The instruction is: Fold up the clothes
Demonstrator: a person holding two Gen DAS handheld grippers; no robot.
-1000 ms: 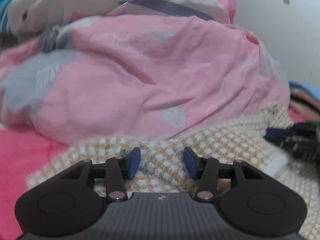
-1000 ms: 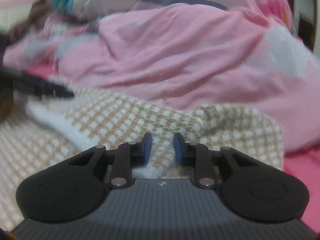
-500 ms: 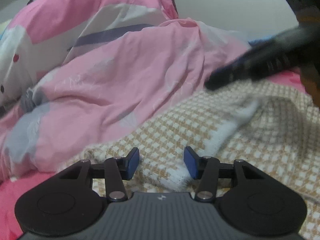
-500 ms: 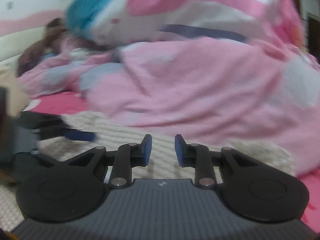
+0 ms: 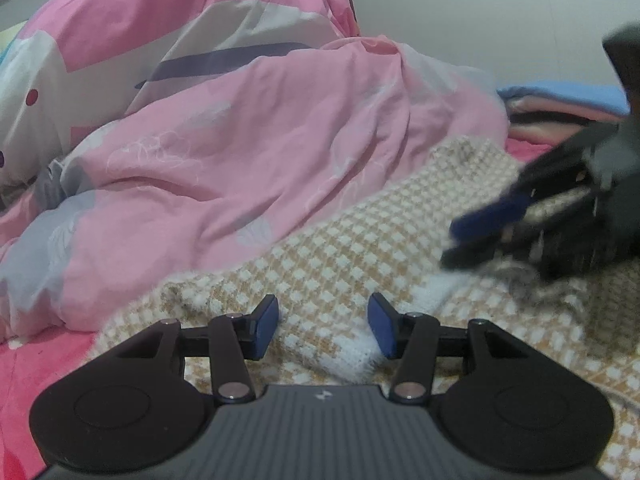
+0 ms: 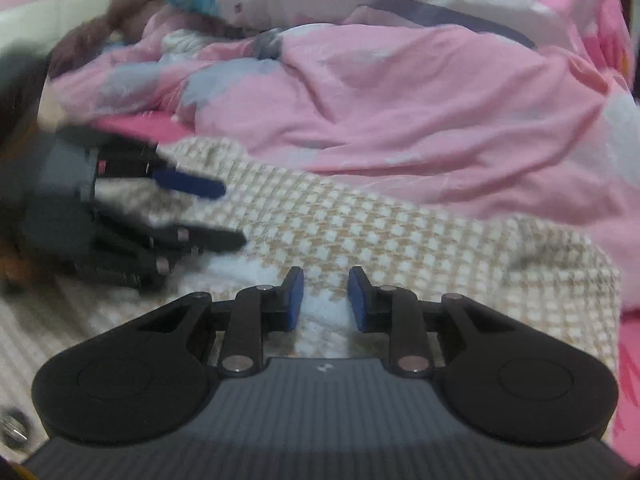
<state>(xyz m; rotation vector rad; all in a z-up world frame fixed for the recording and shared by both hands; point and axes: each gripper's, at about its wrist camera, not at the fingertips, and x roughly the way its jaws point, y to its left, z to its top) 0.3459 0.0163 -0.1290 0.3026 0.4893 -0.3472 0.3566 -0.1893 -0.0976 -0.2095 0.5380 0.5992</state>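
Right tool swung nearer; checked sweater under left tool.

1. A bed with a bright pink sheet fills the lower part of both views.
2. A rumpled pink quilt with grey and white patches lies heaped across it.
3. Behind it rises a plain pale wall.
4. A stack of folded fabrics, blue on top, sits by the wall.
5. The light is dim and soft.
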